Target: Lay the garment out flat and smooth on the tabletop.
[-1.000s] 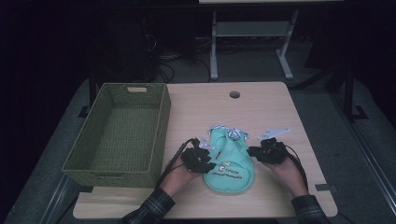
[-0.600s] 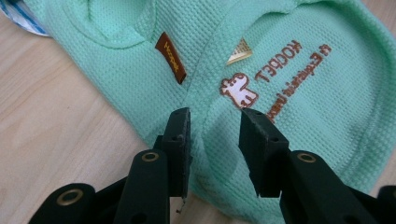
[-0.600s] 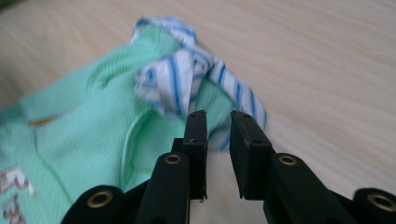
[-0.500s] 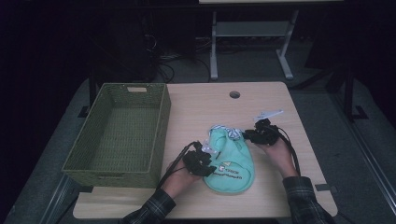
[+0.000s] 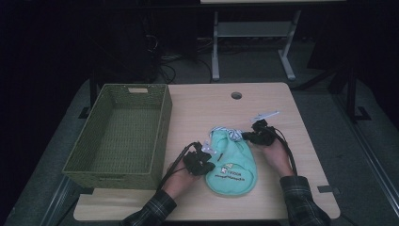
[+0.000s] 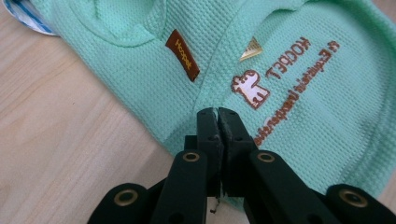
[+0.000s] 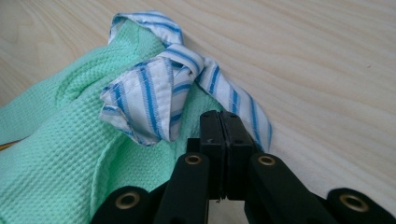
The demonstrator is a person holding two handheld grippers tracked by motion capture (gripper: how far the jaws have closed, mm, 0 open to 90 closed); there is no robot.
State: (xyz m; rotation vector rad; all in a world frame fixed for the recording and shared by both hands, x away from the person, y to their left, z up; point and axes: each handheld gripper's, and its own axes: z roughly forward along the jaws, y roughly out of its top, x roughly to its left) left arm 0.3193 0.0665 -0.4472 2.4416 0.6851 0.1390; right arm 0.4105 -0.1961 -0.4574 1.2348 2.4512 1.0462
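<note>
Up close, brown tag [image 6: 182, 54] readable; bib [image 5: 233, 160] overhead blurry.

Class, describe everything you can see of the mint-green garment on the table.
The mint-green garment is a small waffle-knit piece lying flat on the wooden table, right of the woven basket. It carries brown printed lettering, a little animal logo and a brown sewn tag. Blue-and-white striped trim bunches at its far end. The left gripper and right gripper, both shut, meet its edges.
</note>
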